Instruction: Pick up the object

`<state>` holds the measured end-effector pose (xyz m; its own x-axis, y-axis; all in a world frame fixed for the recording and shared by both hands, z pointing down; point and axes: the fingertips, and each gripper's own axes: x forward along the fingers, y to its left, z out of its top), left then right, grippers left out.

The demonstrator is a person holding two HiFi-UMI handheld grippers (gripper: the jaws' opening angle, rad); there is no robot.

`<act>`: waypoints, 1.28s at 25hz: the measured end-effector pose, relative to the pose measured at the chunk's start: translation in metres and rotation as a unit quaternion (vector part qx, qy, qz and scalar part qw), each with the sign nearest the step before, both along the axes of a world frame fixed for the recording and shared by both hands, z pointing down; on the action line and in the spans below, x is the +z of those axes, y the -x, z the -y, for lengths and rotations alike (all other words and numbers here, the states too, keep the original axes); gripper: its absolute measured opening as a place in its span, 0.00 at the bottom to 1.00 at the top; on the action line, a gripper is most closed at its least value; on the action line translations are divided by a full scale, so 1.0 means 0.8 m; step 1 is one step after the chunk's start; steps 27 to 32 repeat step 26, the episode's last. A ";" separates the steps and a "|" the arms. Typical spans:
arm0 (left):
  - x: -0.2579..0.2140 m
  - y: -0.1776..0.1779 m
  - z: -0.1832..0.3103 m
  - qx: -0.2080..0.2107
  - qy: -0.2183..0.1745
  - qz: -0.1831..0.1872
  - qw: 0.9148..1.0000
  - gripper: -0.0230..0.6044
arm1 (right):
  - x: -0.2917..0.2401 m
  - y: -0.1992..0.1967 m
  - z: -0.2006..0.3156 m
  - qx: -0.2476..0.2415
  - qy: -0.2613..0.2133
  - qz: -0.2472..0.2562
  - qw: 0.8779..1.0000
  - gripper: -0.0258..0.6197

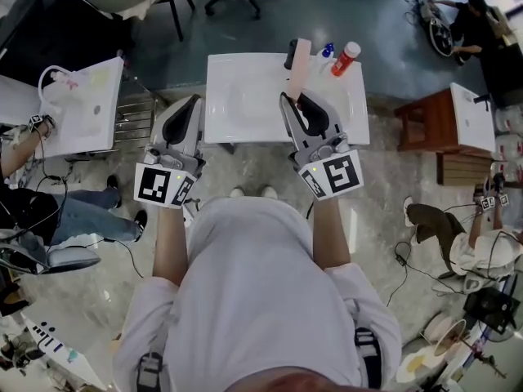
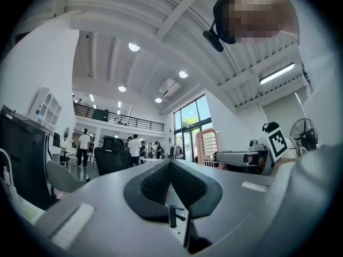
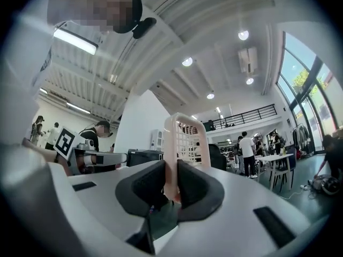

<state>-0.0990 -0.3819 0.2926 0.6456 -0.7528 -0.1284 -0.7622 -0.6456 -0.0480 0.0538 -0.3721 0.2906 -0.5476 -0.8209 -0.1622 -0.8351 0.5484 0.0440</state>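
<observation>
A pale pink lattice basket [image 3: 185, 138] stands upright between the pads of my right gripper [image 3: 171, 185], which is shut on its edge. From the head view the basket [image 1: 298, 65] shows edge-on as a thin pink slab above the right gripper [image 1: 292, 101], over the white table [image 1: 245, 96]. My left gripper [image 1: 193, 104] is held beside the table's left edge; its dark pads [image 2: 155, 182] meet with nothing between them. Both grippers point upward toward the hall's ceiling. In the left gripper view the basket [image 2: 208, 146] shows at the right.
On the table's far edge stand a black bottle [image 1: 290, 53], a blue-capped bottle [image 1: 327, 50] and a red-capped bottle [image 1: 346, 58]. Another white table [image 1: 86, 109] is at the left, a wooden stand [image 1: 429, 121] at the right. People sit on the floor at both sides.
</observation>
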 end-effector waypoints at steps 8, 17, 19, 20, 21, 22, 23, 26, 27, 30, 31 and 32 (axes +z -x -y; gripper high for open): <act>0.003 -0.002 0.003 0.009 0.007 -0.008 1.000 0.04 | -0.009 0.000 -0.005 0.022 -0.007 -0.001 1.000 0.14; 0.013 -0.019 -0.015 0.022 0.011 0.006 1.000 0.04 | -0.025 -0.003 -0.030 0.010 -0.009 0.017 1.000 0.14; 0.015 -0.020 -0.020 0.025 0.014 0.003 1.000 0.04 | -0.019 -0.002 -0.031 0.016 -0.004 0.007 1.000 0.14; 0.014 -0.018 -0.020 0.026 0.014 0.002 1.000 0.04 | -0.018 0.001 -0.029 0.017 -0.002 0.004 1.000 0.14; 0.012 -0.015 -0.021 0.027 0.013 0.002 1.000 0.04 | -0.017 0.006 -0.027 0.016 0.000 0.004 1.000 0.14; 0.009 -0.012 -0.022 0.027 0.012 0.002 1.000 0.04 | -0.017 0.012 -0.026 0.013 0.002 0.005 1.000 0.14; 0.007 -0.009 -0.025 0.028 0.010 0.003 1.000 0.04 | -0.016 0.017 -0.026 0.010 0.004 0.007 1.000 0.14; 0.002 -0.001 -0.035 0.029 0.009 0.003 1.000 0.04 | -0.015 0.032 -0.030 0.001 0.011 0.008 1.000 0.14; 0.002 -0.001 -0.035 0.029 0.009 0.003 1.000 0.04 | -0.015 0.032 -0.030 0.001 0.011 0.008 1.000 0.14; 0.002 -0.001 -0.035 0.029 0.009 0.003 1.000 0.04 | -0.015 0.032 -0.030 0.001 0.011 0.008 1.000 0.14; 0.002 -0.001 -0.035 0.029 0.009 0.003 1.000 0.04 | -0.015 0.032 -0.030 0.001 0.011 0.008 1.000 0.14; 0.002 -0.001 -0.035 0.029 0.009 0.003 1.000 0.04 | -0.015 0.032 -0.030 0.001 0.011 0.008 1.000 0.14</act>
